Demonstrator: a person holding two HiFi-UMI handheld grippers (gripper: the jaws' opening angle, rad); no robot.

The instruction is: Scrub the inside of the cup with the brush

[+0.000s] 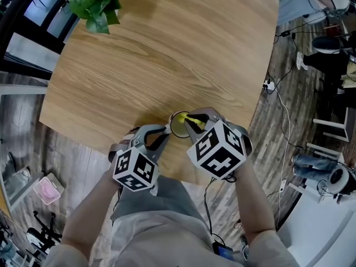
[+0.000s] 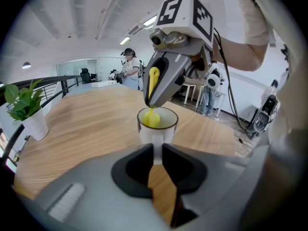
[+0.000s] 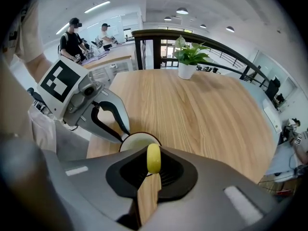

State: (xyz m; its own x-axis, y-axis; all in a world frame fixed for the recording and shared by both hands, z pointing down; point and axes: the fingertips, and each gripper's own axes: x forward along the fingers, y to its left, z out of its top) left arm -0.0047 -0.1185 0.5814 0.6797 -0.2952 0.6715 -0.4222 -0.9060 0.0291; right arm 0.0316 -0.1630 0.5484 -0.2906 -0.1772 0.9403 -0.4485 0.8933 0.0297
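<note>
Both grippers were clamped: left gripper (image 2: 157, 153) on the handle of the cup (image 2: 158, 125), stood near the table (image 1: 167, 54) edge; right gripper (image 3: 154, 170) on the brush (image 3: 153, 158), head inside. Cup best pinned, bristles pressed wallward and swept round.

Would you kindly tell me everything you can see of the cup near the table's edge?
The cup is a white mug with a thin dark rim, enamel or ceramic by its look. It stands upright on the wooden table, close to the edge nearest the person. The left gripper is closed on its white handle. The yellow brush, held by the right gripper, has its head down inside the cup.
</note>
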